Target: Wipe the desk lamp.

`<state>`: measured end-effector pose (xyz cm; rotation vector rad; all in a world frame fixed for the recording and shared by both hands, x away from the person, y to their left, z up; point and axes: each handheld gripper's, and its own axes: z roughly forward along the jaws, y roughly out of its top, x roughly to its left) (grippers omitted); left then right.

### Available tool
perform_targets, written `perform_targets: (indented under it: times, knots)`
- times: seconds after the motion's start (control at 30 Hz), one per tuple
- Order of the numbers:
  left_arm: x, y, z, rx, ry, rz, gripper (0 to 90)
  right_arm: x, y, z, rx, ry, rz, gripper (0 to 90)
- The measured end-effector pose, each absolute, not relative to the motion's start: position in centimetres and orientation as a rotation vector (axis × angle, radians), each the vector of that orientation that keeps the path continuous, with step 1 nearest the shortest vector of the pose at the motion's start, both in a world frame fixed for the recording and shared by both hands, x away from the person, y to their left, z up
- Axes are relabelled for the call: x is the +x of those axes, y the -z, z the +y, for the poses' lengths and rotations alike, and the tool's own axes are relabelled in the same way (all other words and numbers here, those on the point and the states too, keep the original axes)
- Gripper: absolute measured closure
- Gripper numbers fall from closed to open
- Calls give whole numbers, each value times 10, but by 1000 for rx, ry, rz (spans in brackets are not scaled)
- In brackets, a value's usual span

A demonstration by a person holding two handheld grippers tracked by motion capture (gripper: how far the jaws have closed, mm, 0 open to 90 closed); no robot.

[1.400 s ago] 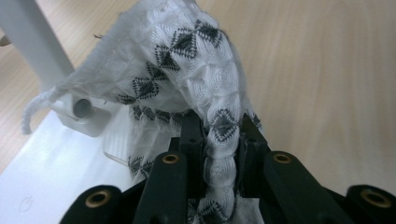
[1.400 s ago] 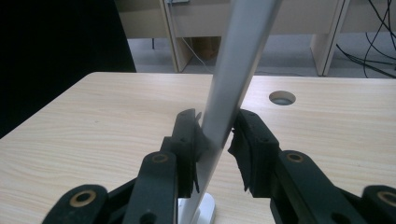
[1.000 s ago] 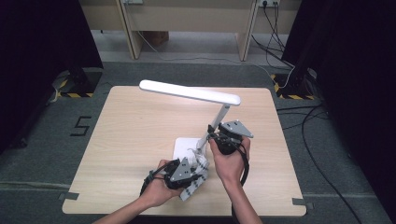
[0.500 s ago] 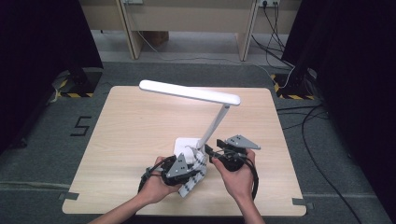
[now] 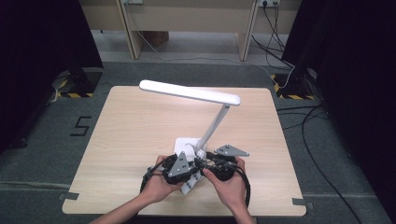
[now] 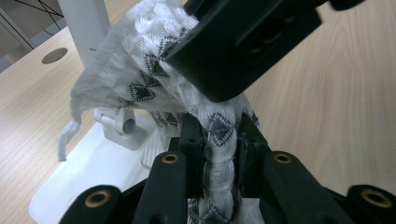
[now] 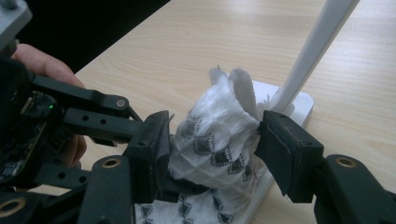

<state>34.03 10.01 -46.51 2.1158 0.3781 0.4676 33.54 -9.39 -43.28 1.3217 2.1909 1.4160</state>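
A white cloth (image 6: pixel 154 70) with black diamond marks is bunched up over the white lamp base (image 5: pixel 185 144) at the table's near edge. My left gripper (image 6: pixel 219 135) is shut on a fold of that cloth. My right gripper (image 7: pixel 212 140) faces it from the right, and its jaws have just been opening. The cloth (image 7: pixel 219 130) bulges between its wide-set pads (image 7: pixel 152 140) without being pinched. In the high view both grippers, left (image 5: pixel 186 165) and right (image 5: pixel 211 164), meet just in front of the lamp base. One right jaw crosses the top of the left gripper view.
The desk lamp's slanted pole (image 7: pixel 317 46) rises right behind the cloth, and its long white head (image 5: pixel 189 92) hangs over the wooden table (image 5: pixel 130 135). The table's front edge lies close below both hands. Cables and black stands sit on the floor around.
My right gripper came down from beside the lamp pole to the cloth at the base, and its jaws spread wider. The left gripper kept still, holding the cloth.
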Motion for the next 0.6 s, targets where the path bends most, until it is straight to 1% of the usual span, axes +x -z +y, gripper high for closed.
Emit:
perform_targets:
  times: [0.1,0.2,0.4,0.47,0.53,0.6]
  knots:
    - [340,465,99,2112,-474,376,764,336,434,-94,1339,-1421,2195,471]
    - [339,464,98,2114,-479,372,763,337,435,-95,1354,-1437,2206,551]
    - [338,463,97,2106,-485,370,754,337,435,-95,1356,-1469,2237,765]
    - [338,463,97,2100,-487,369,746,336,434,-96,1344,-1464,2245,808]
    - [338,463,97,2094,-482,374,727,336,433,-96,1335,-1463,2245,830]
    - [337,464,97,2085,-472,391,678,336,432,-97,1336,-1466,2239,838]
